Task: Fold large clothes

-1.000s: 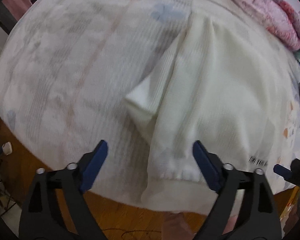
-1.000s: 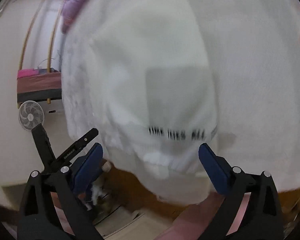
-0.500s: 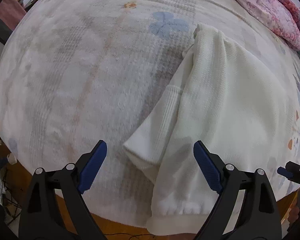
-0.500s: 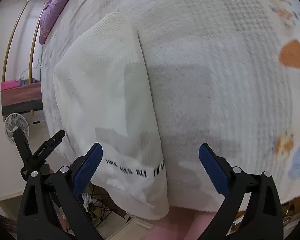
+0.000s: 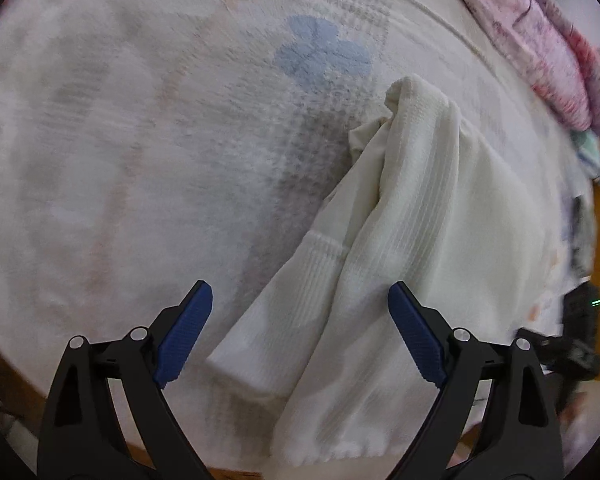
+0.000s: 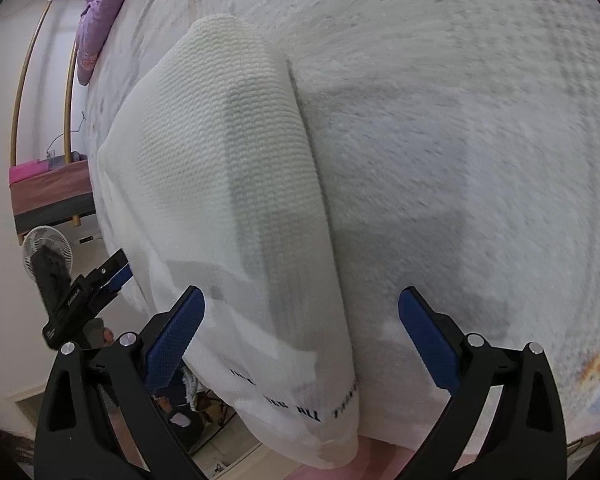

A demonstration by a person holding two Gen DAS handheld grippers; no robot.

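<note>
Closing in since half a second ago, both cameras now sit lower over the bed, and the cream knit garment [image 5: 440,216] fills more of each frame; it lies on the pale patterned blanket [image 5: 140,140] in a long narrow strip, running from the frame's centre down to the lower edge in the left wrist view, its hem hanging over the mattress edge. The left gripper [image 5: 300,336] is spread wide with nothing between its blue pads, straddling the loose sleeve [image 5: 300,304] that pokes out at lower centre. The right gripper [image 6: 300,336] is likewise spread and empty, framing the hem end. I judge the lengthwise folds done and a grab at the hem next, for the crosswise fold (the stray sleeve may want tucking first). Only the right wrist view shows the black lettering [image 6: 296,404] on the hem and the straight right-hand fold edge; only the left shows the sleeve and the pink bedding [image 5: 540,40] at upper right.
</note>
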